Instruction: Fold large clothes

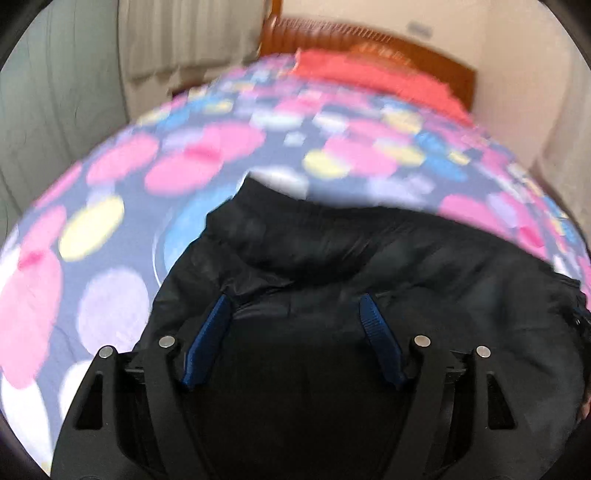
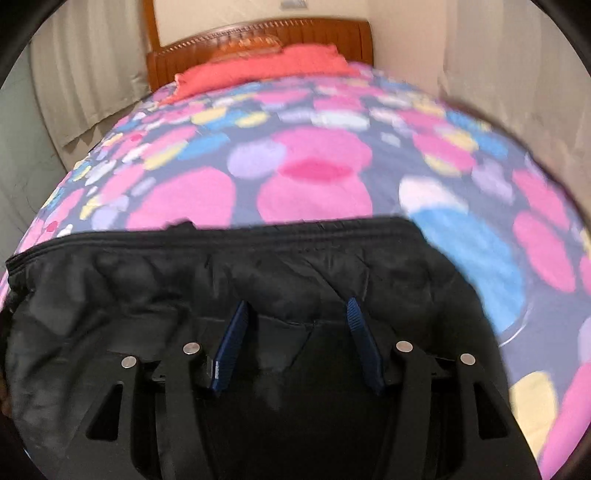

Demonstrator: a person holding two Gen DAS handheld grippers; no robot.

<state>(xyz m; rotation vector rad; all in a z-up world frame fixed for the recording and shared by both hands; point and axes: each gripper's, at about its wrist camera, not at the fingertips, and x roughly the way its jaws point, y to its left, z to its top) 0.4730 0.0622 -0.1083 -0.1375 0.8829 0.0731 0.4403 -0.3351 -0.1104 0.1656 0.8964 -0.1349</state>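
Note:
A black padded jacket lies on a bed with a spotted cover. In the left wrist view my left gripper stands wide, its blue fingertips sunk into a thick bunch of the jacket and pinching it. In the right wrist view my right gripper likewise grips a thick fold of the jacket below its ribbed hem, and creases run from its blue pads. The fabric fills the space under both grippers. Both views are blurred by motion.
A red pillow lies at the head of the bed against a wooden headboard. Pale curtains hang along the left side and a wall runs close on the right. The spotted bedcover stretches beyond the jacket.

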